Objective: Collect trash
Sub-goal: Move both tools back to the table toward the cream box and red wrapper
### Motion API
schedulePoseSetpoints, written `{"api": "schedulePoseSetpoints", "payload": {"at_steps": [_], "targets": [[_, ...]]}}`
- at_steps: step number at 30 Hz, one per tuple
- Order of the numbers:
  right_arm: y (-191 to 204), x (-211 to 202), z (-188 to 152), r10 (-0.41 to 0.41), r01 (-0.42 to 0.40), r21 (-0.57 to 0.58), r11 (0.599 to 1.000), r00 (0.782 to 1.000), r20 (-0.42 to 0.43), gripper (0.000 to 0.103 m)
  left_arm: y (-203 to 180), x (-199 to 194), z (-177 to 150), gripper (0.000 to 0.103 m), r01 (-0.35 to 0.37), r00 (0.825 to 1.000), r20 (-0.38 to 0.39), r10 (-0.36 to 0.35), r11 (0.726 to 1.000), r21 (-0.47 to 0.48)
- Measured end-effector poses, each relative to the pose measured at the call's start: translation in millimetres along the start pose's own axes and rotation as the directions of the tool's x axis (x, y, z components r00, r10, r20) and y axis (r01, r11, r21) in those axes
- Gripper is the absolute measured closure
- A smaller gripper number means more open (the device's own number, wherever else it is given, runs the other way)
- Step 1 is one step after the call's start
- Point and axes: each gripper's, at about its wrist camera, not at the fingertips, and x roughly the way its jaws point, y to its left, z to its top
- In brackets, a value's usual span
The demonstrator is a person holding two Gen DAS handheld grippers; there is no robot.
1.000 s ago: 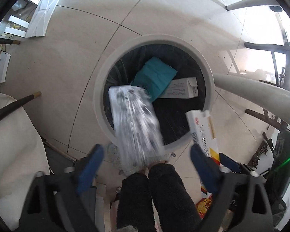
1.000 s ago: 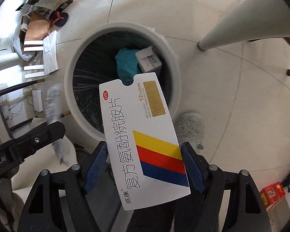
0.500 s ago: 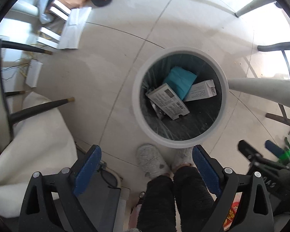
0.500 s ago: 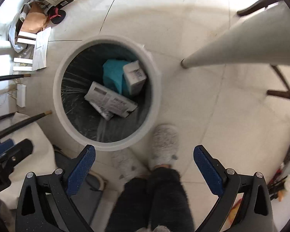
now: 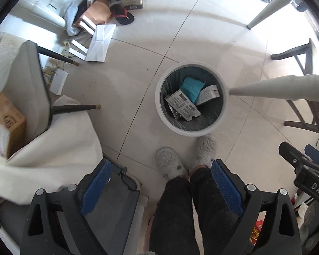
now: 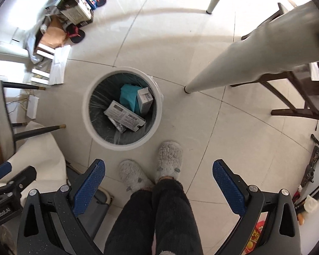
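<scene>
print on the flat box (image 5: 182,105) in the bin (image 5: 159,97) is too small to read.

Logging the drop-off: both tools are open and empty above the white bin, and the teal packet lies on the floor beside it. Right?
Not quite. The teal packet lies inside the white bin, among the boxes, not on the floor; the right wrist view shows it. The rest holds: the left tool and right tool are open and empty.

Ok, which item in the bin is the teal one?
The teal packet in the trash bin, wedged beside the small white box; the flat printed box is white.
</scene>
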Motion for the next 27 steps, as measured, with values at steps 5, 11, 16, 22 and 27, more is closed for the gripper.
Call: {"api": "schedulePoseSetpoints", "payload": {"at_steps": [5, 11, 16, 22, 27], "targets": [[3, -80, -21, 0.030, -0.029, -0.025, 0.999, 0.998, 0.049, 0.001, -3, -57, -20, 0.007, 0.017, 0.999, 0.040, -0.018, 1.000, 0.010], [7, -173, -43, 0.081, -0.077, -0.042, 0.996, 0.993, 0.088, 0.001, 4, -128, -33, 0.007, 0.055, 0.993, 0.108, -0.054, 0.998, -0.008], [11, -248, -51, 0.146, -0.141, -0.043, 0.989, 0.981, 0.126, 0.001, 8, -196, -31, 0.007, 0.060, 0.973, 0.223, -0.055, 0.998, -0.018], [4, -321, -21, 0.224, -0.225, -0.017, 0.974, 0.954, 0.198, 0.001, -1, -266, 9, 0.007, -0.002, 0.916, 0.400, 0.015, 0.999, -0.033], [-18, -352, 43, 0.264, -0.289, 0.072, 0.955, 0.934, 0.243, 0.001, -7, -283, 71, 0.000, -0.003, 0.907, 0.419, 0.042, 0.996, -0.094]]}}
